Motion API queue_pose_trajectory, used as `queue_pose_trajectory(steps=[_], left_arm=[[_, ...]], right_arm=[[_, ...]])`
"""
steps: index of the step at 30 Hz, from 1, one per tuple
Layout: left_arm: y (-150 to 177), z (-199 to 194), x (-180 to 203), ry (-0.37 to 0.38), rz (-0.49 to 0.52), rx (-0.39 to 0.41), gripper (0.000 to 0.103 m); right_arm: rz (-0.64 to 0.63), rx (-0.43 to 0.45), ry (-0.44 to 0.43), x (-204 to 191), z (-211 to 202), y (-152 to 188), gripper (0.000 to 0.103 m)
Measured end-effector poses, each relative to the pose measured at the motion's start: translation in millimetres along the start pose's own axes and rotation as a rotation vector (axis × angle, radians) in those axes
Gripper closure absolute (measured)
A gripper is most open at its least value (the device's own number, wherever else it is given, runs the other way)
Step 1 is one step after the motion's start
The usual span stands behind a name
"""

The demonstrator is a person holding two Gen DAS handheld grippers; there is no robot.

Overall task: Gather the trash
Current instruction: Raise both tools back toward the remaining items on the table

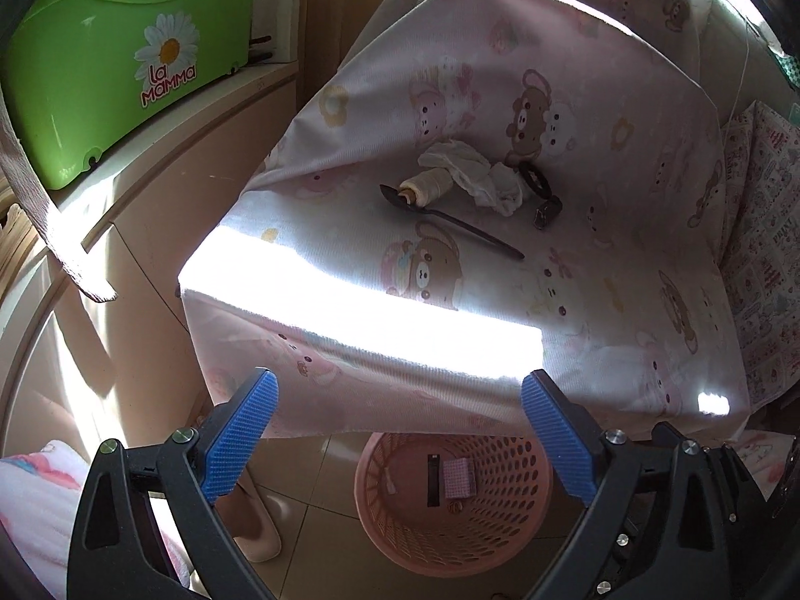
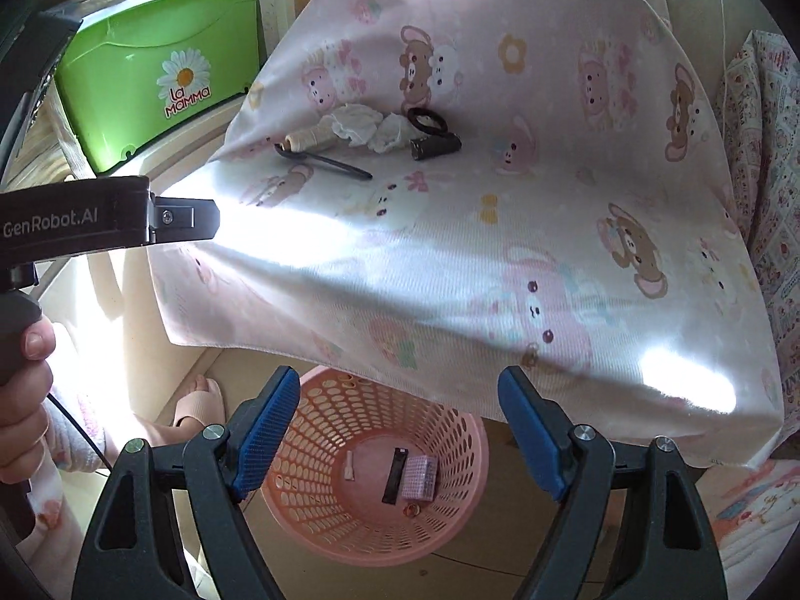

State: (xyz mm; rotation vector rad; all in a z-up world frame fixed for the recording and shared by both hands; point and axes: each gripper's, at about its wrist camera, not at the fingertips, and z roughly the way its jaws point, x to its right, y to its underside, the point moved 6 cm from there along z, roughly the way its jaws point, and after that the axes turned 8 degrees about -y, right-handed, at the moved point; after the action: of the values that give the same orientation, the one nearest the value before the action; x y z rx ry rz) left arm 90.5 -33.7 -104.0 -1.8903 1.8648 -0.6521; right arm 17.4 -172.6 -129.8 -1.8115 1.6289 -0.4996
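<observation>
Both the left gripper [image 1: 397, 432] and right gripper [image 2: 397, 432] hang wide and empty above a pink basket [image 2: 320, 525] already holding 3 small scraps. A crumpled tissue [image 1: 470, 172], thread spool [image 1: 425, 187] and black spoon [image 1: 450, 220] lie clustered on the cloth-covered table [image 1: 600, 300].

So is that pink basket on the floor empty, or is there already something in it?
Not empty. The pink basket stands upright and holds a few small things: a checked packet, a dark strip and a pale scrap.
</observation>
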Motion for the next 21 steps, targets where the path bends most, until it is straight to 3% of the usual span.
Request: queue_pose_trajectory(steps=[6,10,12,16,21], left_arm=[[-24.6,-31.9,-9.3,-0.016,-0.037,0.125,0.001],[-42.7,-44.2,-10.7,-0.037,-0.023,0.171,0.001],[-51.8,-46.4,-12.2,-0.042,-0.029,0.171,0.001],[-78.8,-53.9,-12.2,-0.017,-0.014,0.179,0.001],[-125.0,-67.7,-9.7,-0.049,0.044,0.249,0.001]], right_arm=[[0.037,0.073,-0.016,1.1,-19.4,-18.0,0.02],[0.059,0.018,-0.023,3.2,-11.9,-14.4,0.019],[0.056,0.038,-0.008,5.4,-14.5,-18.7,0.019],[-0.035,0.117,0.041,5.6,-32.0,-46.3,0.019],[-0.035,0.145,-0.019,16.7,-45.8,-89.6,0.018]])
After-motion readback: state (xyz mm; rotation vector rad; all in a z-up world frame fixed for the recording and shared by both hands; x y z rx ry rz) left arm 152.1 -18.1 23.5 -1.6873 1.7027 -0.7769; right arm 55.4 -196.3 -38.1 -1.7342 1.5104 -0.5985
